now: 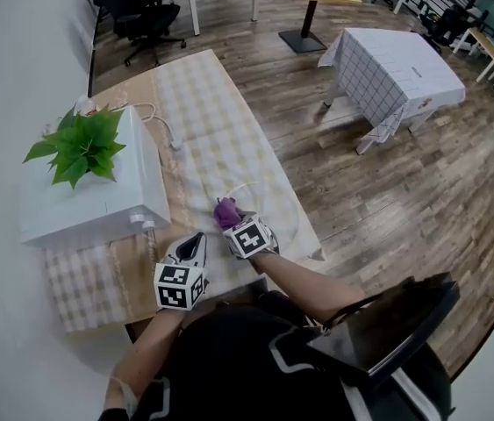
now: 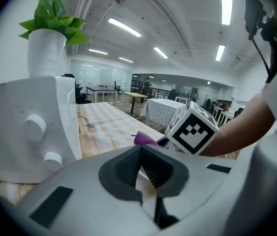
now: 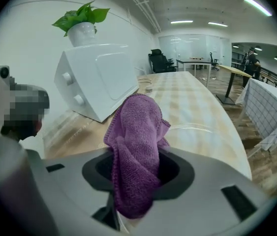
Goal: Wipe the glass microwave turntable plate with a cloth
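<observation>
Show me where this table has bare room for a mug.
The tablecloth beyond the microwave and its cord lies bare. The near end is crowded: left claw, right claw gripping the purple cloth, and the glass plate.

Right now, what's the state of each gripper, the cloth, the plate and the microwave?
left gripper: jaw tips together; can't tell if anything is pinched
right gripper: shut on the cloth
cloth: bunched, sticking up out of the jaws
glass plate: flat on the table, outside the microwave
microwave: door shut, plant upright on top
</observation>
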`<action>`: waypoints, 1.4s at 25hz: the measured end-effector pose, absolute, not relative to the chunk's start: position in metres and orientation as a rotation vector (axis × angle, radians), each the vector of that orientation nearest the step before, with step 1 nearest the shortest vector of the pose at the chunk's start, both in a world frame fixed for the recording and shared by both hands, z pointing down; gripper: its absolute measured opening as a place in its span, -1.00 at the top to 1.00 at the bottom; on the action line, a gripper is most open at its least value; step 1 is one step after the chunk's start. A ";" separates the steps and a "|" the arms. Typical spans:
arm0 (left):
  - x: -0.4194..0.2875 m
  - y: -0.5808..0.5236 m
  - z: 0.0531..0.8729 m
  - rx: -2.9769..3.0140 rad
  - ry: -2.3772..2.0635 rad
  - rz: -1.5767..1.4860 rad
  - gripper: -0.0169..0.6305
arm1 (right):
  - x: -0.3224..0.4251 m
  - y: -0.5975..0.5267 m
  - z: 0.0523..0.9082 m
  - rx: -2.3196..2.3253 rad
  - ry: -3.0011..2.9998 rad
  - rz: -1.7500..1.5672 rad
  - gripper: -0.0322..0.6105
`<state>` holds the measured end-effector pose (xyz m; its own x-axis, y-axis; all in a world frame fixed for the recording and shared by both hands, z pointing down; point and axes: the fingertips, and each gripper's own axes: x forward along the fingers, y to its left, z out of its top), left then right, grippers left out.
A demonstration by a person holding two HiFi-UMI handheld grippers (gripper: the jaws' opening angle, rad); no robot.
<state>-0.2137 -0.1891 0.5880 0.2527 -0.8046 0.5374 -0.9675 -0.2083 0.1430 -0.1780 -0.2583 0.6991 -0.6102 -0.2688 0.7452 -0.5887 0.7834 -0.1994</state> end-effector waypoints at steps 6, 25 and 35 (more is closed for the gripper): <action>-0.233 -0.176 0.587 2.019 -1.676 0.492 0.92 | -0.207 -0.241 0.716 0.520 -2.221 0.513 0.40; -0.178 -0.191 0.598 2.097 -1.541 0.477 0.92 | -0.131 -0.267 0.727 0.669 -2.154 0.564 0.40; -0.149 -0.202 0.596 2.170 -1.450 0.477 0.92 | -0.063 -0.279 0.736 0.804 -2.064 0.636 0.40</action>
<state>-0.1490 -0.2016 0.5959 0.3770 -0.7572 0.5333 -0.9260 -0.3206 0.1993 -0.0631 -0.2786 0.7360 -0.4661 -0.3165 0.8262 -0.7265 0.6698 -0.1533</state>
